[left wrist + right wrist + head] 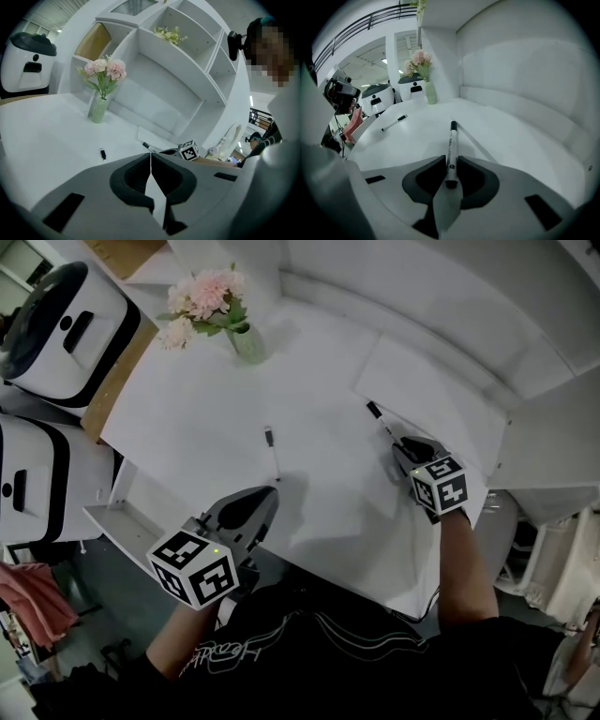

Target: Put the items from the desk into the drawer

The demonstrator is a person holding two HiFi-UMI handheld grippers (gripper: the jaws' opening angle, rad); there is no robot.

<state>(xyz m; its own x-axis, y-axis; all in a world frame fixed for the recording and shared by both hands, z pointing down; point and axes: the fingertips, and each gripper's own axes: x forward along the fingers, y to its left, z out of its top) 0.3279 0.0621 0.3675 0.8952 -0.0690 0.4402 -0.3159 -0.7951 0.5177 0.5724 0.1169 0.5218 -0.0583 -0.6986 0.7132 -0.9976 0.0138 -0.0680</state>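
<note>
A white marker with a black cap (379,418) (451,140) is pinched at its rear end by my right gripper (405,448) (450,161), which is shut on it at the desk's right side; its cap points away from me, low over the white desk (319,381). A second marker (271,450) (102,153) (393,123) lies loose at the desk's middle. My left gripper (265,495) (151,161) is shut with nothing in it, hanging near the desk's front edge just short of that marker. A white drawer (112,519) stands open below the desk's left edge.
A green vase of pink flowers (246,338) (98,108) (431,93) stands at the desk's far left. A flat white sheet (427,390) lies at the far right. White-and-black machines (61,324) stand left of the desk. White shelves (178,51) rise behind it.
</note>
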